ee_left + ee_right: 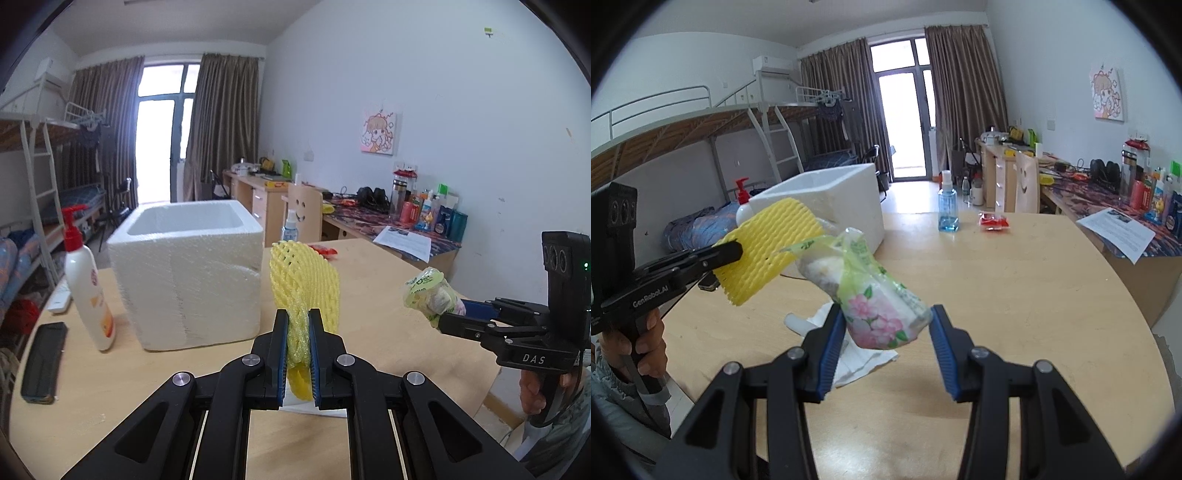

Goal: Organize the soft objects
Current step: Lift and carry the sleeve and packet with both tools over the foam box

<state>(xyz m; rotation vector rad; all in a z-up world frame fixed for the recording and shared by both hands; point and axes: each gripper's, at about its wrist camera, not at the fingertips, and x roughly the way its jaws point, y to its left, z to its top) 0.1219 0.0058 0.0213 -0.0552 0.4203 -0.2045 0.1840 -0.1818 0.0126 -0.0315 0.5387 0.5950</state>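
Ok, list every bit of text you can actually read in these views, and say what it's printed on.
"DAS": on the body of the right claw, seen from the left wrist view.
"GenRobot.AI": on the body of the left claw, seen from the right wrist view.
Green print on the tissue pack: too crumpled to read.
Lotion bottle label: too blurred.
Printed sheet on the desk: too small.

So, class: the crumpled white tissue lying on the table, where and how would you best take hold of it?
Pinch the raised, bunched fold of the white tissue, coming down from above. It lies flat and limp on the table, so its edges give nothing to get under. Both grippers are full, so one must unload first.
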